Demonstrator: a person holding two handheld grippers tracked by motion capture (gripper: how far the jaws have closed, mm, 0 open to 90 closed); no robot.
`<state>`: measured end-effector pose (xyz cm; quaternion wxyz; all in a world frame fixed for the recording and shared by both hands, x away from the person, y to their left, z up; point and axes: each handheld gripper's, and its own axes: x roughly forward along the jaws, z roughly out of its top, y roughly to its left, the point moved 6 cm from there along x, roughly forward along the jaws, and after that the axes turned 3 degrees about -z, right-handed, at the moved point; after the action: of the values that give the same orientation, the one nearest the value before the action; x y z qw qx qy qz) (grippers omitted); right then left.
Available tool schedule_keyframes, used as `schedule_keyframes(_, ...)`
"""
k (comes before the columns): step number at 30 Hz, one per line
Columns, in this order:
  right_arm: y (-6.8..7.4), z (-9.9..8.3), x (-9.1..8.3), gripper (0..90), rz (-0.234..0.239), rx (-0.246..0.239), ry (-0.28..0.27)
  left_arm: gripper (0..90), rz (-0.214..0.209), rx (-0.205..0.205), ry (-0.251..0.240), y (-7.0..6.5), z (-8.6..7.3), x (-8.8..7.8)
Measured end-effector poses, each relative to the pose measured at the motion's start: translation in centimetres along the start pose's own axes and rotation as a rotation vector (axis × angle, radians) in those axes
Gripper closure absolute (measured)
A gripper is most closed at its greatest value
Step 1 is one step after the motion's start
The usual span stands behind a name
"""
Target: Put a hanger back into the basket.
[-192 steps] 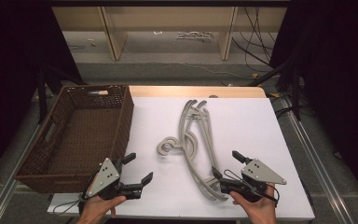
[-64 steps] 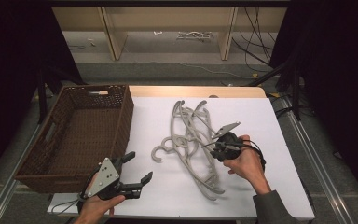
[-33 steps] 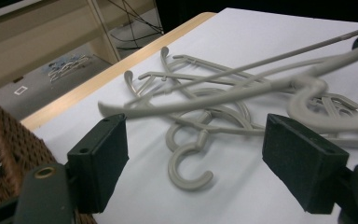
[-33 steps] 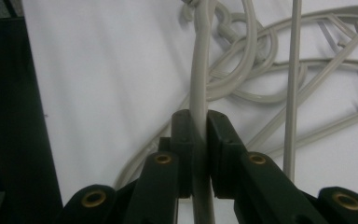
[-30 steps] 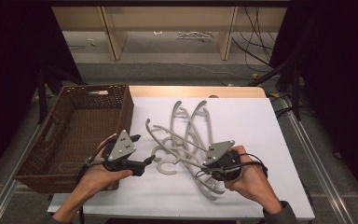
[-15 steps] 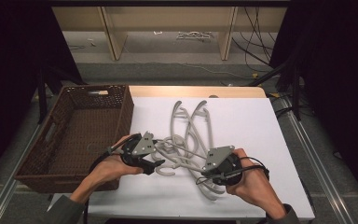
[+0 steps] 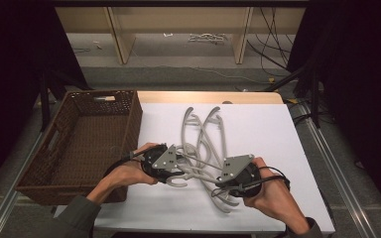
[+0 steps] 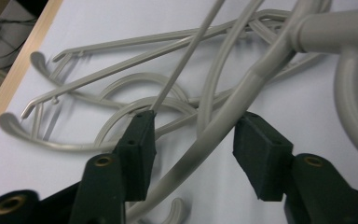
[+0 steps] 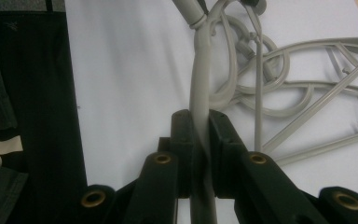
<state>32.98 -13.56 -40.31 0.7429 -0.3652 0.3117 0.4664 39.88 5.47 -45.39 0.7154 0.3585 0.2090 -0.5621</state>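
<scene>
White surface (image 7: 258, 129) carries a tangle of grey hangers (image 7: 203, 144) at its middle. Right gripper (image 9: 200, 135) is clamped on one hanger's arm; left gripper (image 8: 193, 140), jaws just closing and half apart, straddles that hanger's arm without pressing it. Brown wicker basket (image 7: 79, 144) sits at the left edge.

No text, label, brand, number or sign can be read on anything here.

One wicker basket (image 7: 87, 139), two grippers, and several tangled grey hangers (image 7: 203, 144)
</scene>
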Motion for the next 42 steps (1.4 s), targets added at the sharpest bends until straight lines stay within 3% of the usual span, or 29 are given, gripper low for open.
schedule_keyframes(4, 0.1, 0.0, 0.0, 82.1, 0.012, -0.003, -0.007, 52.6, -0.012, 0.042, -0.011, -0.1, 0.1, 0.2)
schedule_keyframes(8, -0.2, -0.1, -0.1, 82.1, 0.006, -0.002, -0.013, 64.3, -0.048, 0.056, -0.004, -0.3, 0.1, 0.3)
schedule_keyframes(9, -0.2, -0.1, -0.1, 82.1, 0.006, -0.002, -0.013, 64.3, -0.048, 0.04, -0.017, -0.4, 0.1, 0.5)
schedule_keyframes(10, -0.1, -0.1, -0.2, 82.1, 0.017, -0.005, -0.012, 65.8, -0.056, 0.082, 0.002, -0.3, 0.0, 0.5)
schedule_keyframes(11, -0.2, -0.2, -0.2, 82.1, 0.019, -0.006, -0.015, 67.2, -0.049, 0.076, -0.02, -0.5, 0.2, 0.6)
schedule_keyframes(12, -0.2, -0.2, -0.2, 82.1, 0.023, -0.004, -0.014, 68.0, -0.059, 0.109, -0.006, -0.4, 0.2, 0.4)
schedule_keyframes(15, -0.7, -0.6, -0.5, 81.6, 0.035, -0.003, -0.042, 71.0, -0.056, 0.126, -0.029, -0.6, 0.5, 0.1)
schedule_keyframes(18, -1.0, -0.8, -0.7, 81.0, 0.044, -0.012, -0.051, 72.6, -0.052, 0.171, -0.019, -0.8, 1.0, -0.3)
schedule_keyframes(20, -1.4, -1.1, -0.8, 80.0, 0.034, -0.016, -0.055, 73.5, -0.05, 0.155, -0.04, -0.8, 1.4, -0.6)
schedule_keyframes(21, -1.5, -1.2, -0.9, 79.2, 0.025, -0.011, -0.052, 74.2, -0.028, 0.154, -0.042, -0.7, 1.7, -0.8)
schedule_keyframes(23, -2.3, -1.5, -1.2, 78.5, 0.005, 0.01, -0.076, 75.9, -0.036, 0.185, -0.042, -0.6, 2.4, -1.3)
schedule_keyframes(24, -2.5, -1.6, -1.4, 78.2, -0.004, 0.017, -0.081, 77.1, -0.047, 0.138, -0.053, -0.9, 2.6, -1.5)
schedule_keyframes(25, -3.0, -1.8, -1.8, 75.4, -0.034, 0.047, -0.096, 78.1, -0.04, 0.22, -0.042, -0.5, 3.0, -1.8)
schedule_keyframes(26, -3.0, -1.8, -1.8, 75.4, -0.034, 0.047, -0.096, 78.1, -0.035, 0.155, -0.045, -0.8, 3.0, -1.9)
schedule_keyframes(29, -3.7, -2.0, -2.0, 72.7, -0.052, 0.062, -0.118, 78.5, -0.017, 0.193, -0.032, -0.3, 3.8, -2.1)
schedule_keyframes(30, -4.1, -2.0, -2.0, 70.1, -0.083, 0.08, -0.121, 78.9, -0.024, 0.19, -0.023, -0.1, 4.0, -2.2)
schedule_keyframes(31, -4.8, -2.0, -2.1, 62.0, -0.133, 0.145, -0.143, 79.4, -0.027, 0.156, -0.029, -0.1, 4.0, -2.2)
schedule_keyframes(32, -5.2, -2.0, -2.3, 57.6, -0.151, 0.173, -0.149, 79.6, -0.021, 0.077, -0.026, -0.3, 3.8, -2.2)
schedule_keyframes(33, -5.2, -2.0, -2.3, 57.6, -0.151, 0.173, -0.149, 79.6, -0.007, 0.137, -0.01, 0.6, 4.0, -2.2)
schedule_keyframes(34, -5.5, -1.9, -2.5, 52.6, -0.178, 0.208, -0.164, 79.6, -0.003, 0.096, -0.012, 0.7, 3.9, -2.3)
schedule_keyframes(35, -6.0, -1.8, -3.0, 43.6, -0.223, 0.265, -0.2, 79.7, 0.002, 0.001, -0.012, 0.5, 3.6, -2.3)
schedule_keyframes(36, -6.0, -1.8, -3.0, 43.6, -0.223, 0.265, -0.2, 79.7, 0.007, 0.011, -0.005, 1.1, 3.5, -2.4)
schedule_keyframes(37, -6.4, -1.7, -3.2, 41.1, -0.247, 0.291, -0.23, 79.6, 0.015, -0.045, -0.005, 1.2, 3.2, -2.5)
schedule_keyframes(38, -6.7, -1.6, -3.4, 38.9, -0.261, 0.324, -0.256, 79.7, 0.016, -0.126, -0.009, 1.1, 3.0, -2.6)
schedule_keyframes(39, -7.0, -1.6, -3.8, 36.2, -0.272, 0.37, -0.296, 79.7, 0.023, -0.156, -0.015, 1.4, 2.9, -2.8)
schedule_keyframes(42, -7.1, -1.5, -3.9, 34.7, -0.285, 0.384, -0.317, 79.7, 0.042, -0.248, -0.04, 2.2, 2.6, -3.5)
